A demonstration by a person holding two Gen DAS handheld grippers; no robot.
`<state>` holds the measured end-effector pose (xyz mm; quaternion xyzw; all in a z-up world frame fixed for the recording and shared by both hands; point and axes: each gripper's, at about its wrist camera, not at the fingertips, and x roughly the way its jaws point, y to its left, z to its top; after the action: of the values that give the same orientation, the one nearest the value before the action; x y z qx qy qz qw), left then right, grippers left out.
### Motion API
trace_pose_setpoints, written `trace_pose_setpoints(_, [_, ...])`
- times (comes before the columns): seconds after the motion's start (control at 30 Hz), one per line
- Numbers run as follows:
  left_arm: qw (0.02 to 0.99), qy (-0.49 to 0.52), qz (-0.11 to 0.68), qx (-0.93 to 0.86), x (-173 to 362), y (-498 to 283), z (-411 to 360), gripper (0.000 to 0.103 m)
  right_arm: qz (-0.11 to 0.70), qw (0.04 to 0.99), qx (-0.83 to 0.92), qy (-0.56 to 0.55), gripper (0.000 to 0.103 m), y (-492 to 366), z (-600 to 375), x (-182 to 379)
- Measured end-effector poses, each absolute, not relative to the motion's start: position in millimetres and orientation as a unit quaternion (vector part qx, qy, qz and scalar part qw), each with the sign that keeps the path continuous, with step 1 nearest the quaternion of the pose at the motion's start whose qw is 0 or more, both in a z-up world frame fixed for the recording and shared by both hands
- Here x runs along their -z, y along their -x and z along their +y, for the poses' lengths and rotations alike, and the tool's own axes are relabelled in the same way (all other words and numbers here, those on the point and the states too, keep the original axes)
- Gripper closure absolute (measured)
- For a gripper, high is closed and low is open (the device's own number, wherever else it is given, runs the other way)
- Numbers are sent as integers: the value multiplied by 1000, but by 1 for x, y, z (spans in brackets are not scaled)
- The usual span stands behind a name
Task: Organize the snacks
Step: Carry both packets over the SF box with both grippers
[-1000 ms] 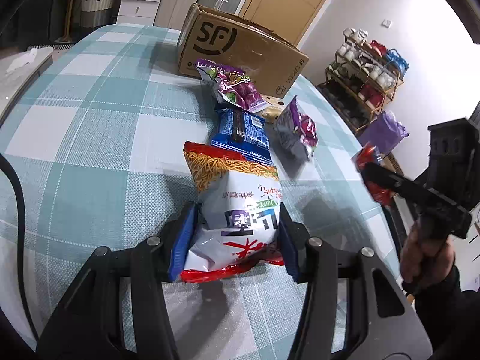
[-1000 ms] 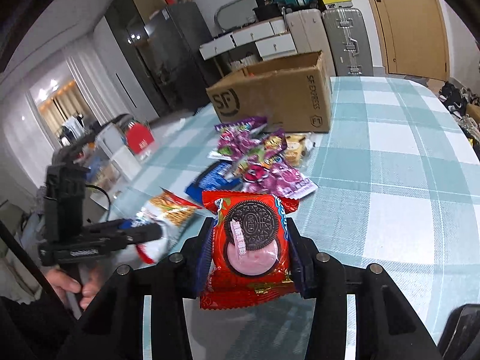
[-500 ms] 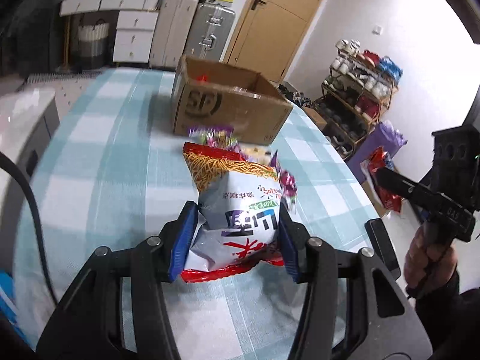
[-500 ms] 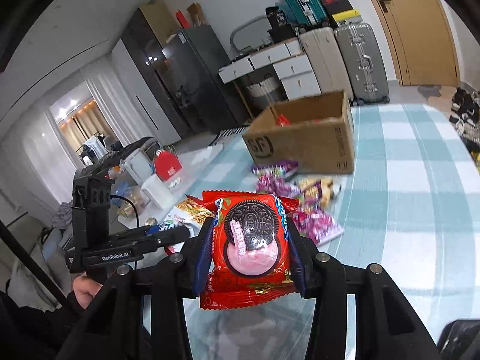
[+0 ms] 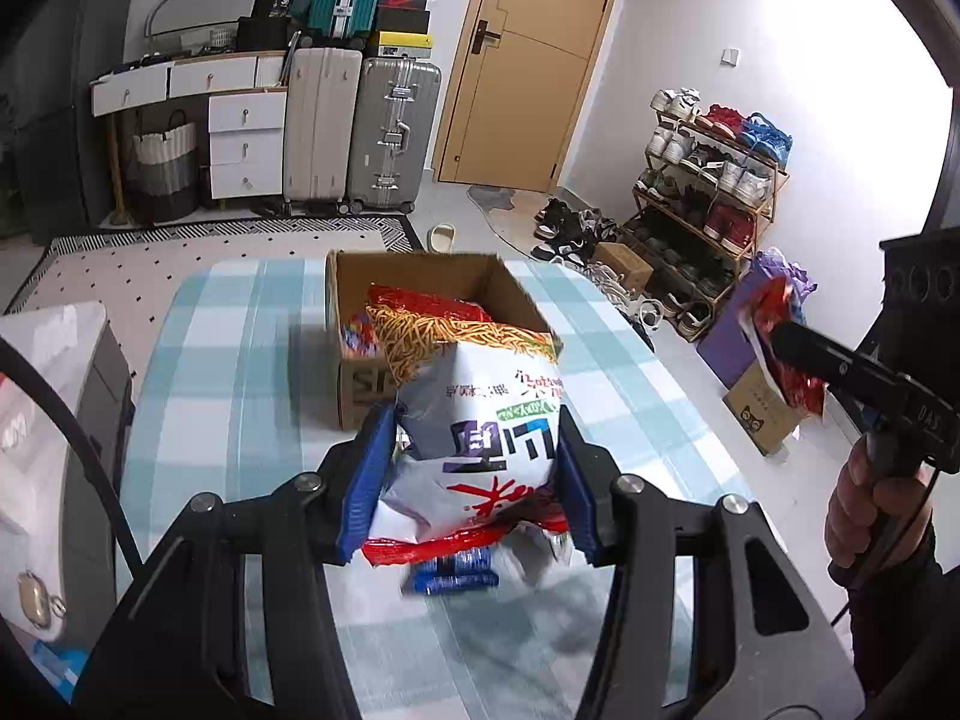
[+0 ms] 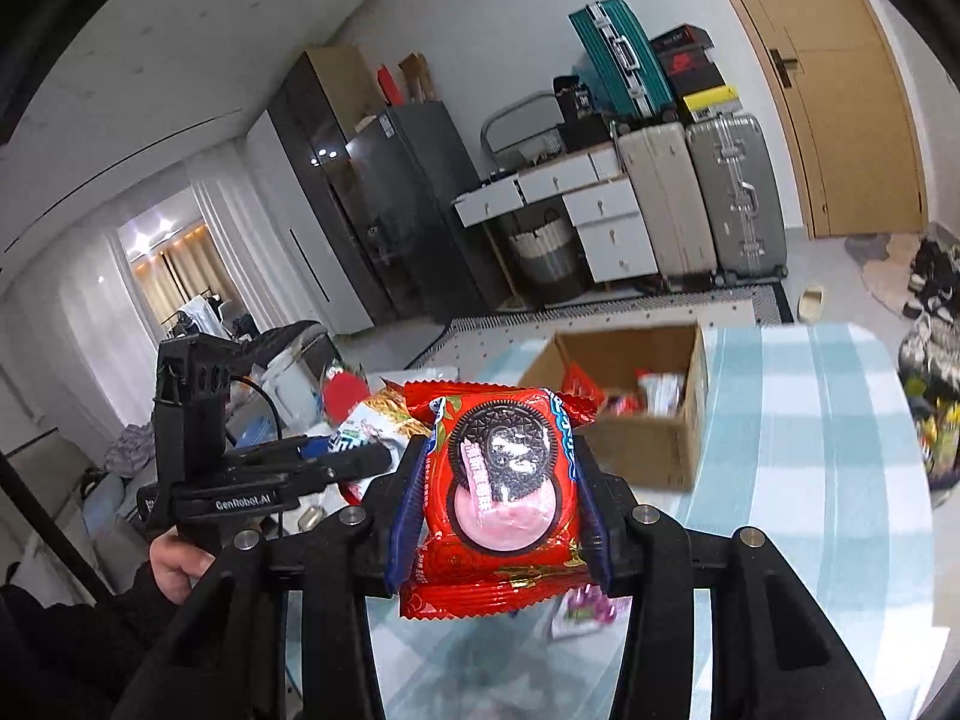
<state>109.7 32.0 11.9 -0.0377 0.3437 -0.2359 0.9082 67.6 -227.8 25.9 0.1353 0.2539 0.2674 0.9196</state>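
We've got the left gripper (image 5: 477,480) clamped on a white-and-red chip bag (image 5: 480,420), held up above the checked table (image 5: 228,396) with the open box (image 5: 420,282) right behind it, red and blue packs already lying inside. Over on the right gripper (image 6: 498,504), the jaws are squeezing a red cookie pack (image 6: 501,498), also aloft, nearer us than the box. A blue pack (image 5: 456,576) sits on the cloth below the chips, though it's blurred, so we can't say more.
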Motion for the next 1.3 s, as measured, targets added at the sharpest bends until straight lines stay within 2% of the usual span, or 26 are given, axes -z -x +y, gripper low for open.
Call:
trace_pose_setpoints(0.33, [917, 22, 322, 235, -73, -164, -1, 54, 230, 931, -269, -93, 58, -122, -210, -71])
trace_pose_setpoints(0.6, [917, 41, 328, 224, -105, -218, -23, 54, 239, 930, -261, -99, 58, -184, -209, -74])
trace_pose_setpoints(0.9, [907, 28, 369, 201, -76, -293, -52, 54, 279, 922, -238, -126, 58, -269, -219, -49])
trace_pose_setpoints(1.3, [883, 1, 433, 183, 11, -370, -64, 54, 336, 906, -233, -113, 58, -339, -210, 11])
